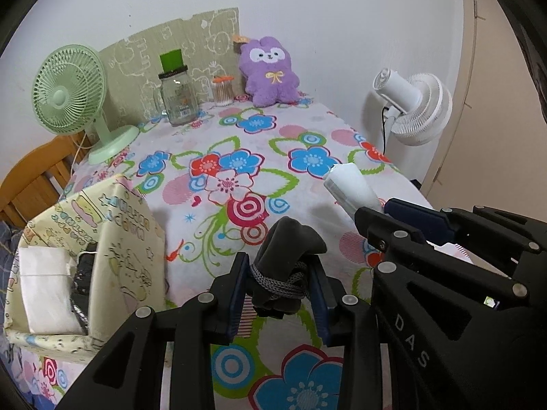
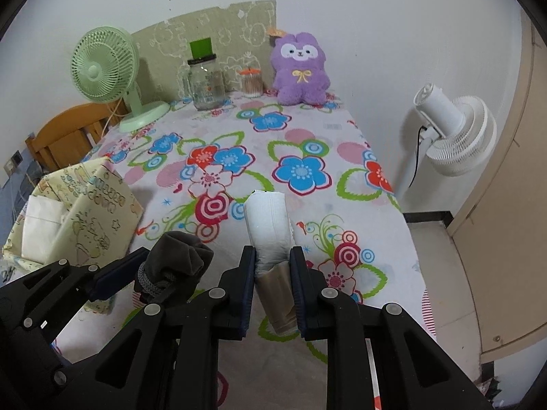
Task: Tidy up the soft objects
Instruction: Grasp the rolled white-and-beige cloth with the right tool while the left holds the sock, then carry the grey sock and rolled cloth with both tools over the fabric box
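My left gripper (image 1: 280, 270) is shut on a dark grey cloth bundle tied with grey cord (image 1: 287, 249), held above the flowered tablecloth (image 1: 239, 157). My right gripper (image 2: 272, 266) is shut on a white soft roll with a brown paper end (image 2: 268, 229), held just right of the left gripper. The roll also shows in the left wrist view (image 1: 352, 184), and the grey bundle in the right wrist view (image 2: 177, 259). A purple plush toy (image 1: 268, 71) sits upright at the table's far edge against the wall.
A yellow patterned box (image 1: 102, 246) at the left holds white tissue (image 1: 44, 283) and a dark item. A green desk fan (image 1: 71, 92), a glass jar (image 1: 177, 95) and a cotton-swab holder (image 1: 222, 90) stand at the back. A white floor fan (image 1: 413, 106) stands to the right.
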The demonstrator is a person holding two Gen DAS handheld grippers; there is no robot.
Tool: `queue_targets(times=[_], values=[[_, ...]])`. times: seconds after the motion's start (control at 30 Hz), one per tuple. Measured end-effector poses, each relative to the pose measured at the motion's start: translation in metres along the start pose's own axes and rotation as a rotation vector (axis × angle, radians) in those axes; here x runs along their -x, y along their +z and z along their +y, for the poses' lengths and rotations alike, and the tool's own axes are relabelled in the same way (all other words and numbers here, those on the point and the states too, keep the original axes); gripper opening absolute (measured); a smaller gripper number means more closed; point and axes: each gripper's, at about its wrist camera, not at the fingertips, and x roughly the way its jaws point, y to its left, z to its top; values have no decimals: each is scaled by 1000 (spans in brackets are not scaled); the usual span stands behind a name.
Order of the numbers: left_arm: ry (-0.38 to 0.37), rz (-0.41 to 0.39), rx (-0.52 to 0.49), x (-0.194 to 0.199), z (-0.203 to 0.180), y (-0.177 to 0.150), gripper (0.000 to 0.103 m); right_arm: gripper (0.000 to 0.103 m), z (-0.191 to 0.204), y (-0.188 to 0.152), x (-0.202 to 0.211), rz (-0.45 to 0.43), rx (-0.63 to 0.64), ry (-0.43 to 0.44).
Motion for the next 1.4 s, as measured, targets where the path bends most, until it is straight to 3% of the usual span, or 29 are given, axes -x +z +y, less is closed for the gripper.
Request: queue_targets(times=[0.8, 1.4], values=[[-19, -127, 9, 71, 27, 18, 34, 23, 37, 27, 75, -135, 51, -10], [10, -192, 32, 100, 61, 20, 34, 23, 72, 40, 97, -198, 62, 36]])
